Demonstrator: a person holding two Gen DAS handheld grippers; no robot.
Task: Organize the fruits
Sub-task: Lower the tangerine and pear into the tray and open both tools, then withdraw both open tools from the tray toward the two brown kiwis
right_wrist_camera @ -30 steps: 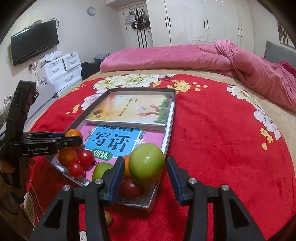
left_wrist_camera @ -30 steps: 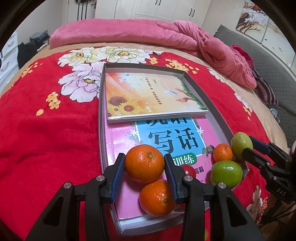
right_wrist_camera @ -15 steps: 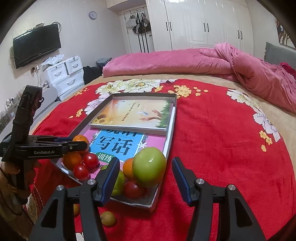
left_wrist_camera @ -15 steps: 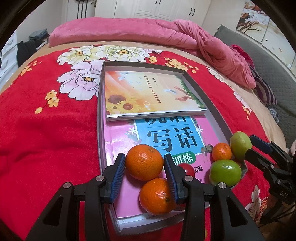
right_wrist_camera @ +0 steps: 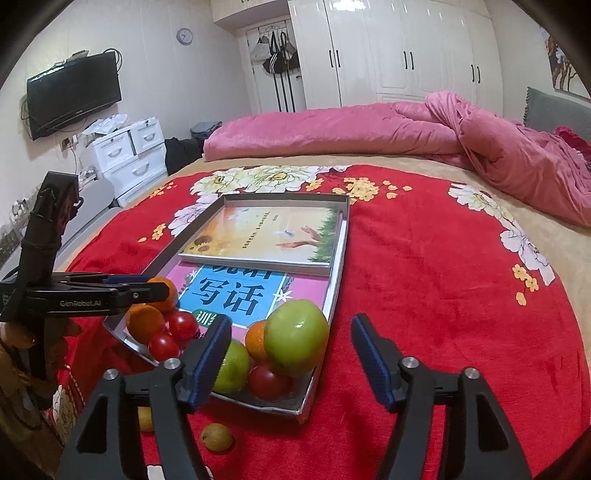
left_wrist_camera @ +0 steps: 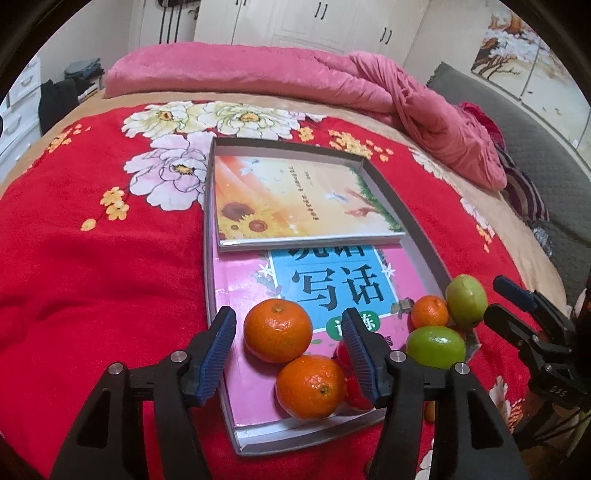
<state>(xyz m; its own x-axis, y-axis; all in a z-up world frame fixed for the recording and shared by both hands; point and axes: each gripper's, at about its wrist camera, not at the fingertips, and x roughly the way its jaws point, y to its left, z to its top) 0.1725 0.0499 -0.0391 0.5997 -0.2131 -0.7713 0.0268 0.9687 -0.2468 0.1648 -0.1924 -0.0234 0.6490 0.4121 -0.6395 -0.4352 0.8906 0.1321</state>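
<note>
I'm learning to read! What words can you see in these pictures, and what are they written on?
"写话": pink book, on its blue panel.
"GenRobot.AI": side of the left gripper.
Green badge under "写话": half hidden.
Small line on the sunflower book: too small to read.
Marking on the right gripper: too blurred.

Location type: a bedroom in a private home.

Supporting evidence:
- A large bed fills most of both views, covered by a red blanket (right_wrist_camera: 424, 280) printed with white and yellow flowers.
- A pink quilt (right_wrist_camera: 369, 129) lies bunched along the far side of the bed.
- White built-in wardrobes (right_wrist_camera: 406, 55) with dark handles line the back wall.
- Bags and straps hang from a hook rack (right_wrist_camera: 275, 55) in a recess beside the wardrobes.
- A flat-screen television (right_wrist_camera: 74, 92) is mounted on the left wall, with a round wall clock (right_wrist_camera: 184, 36) nearby.
- White drawer units (right_wrist_camera: 127, 147) stand below the television.
- A framed tree painting (left_wrist_camera: 517, 62) hangs above a grey padded headboard (left_wrist_camera: 535, 147).
</note>
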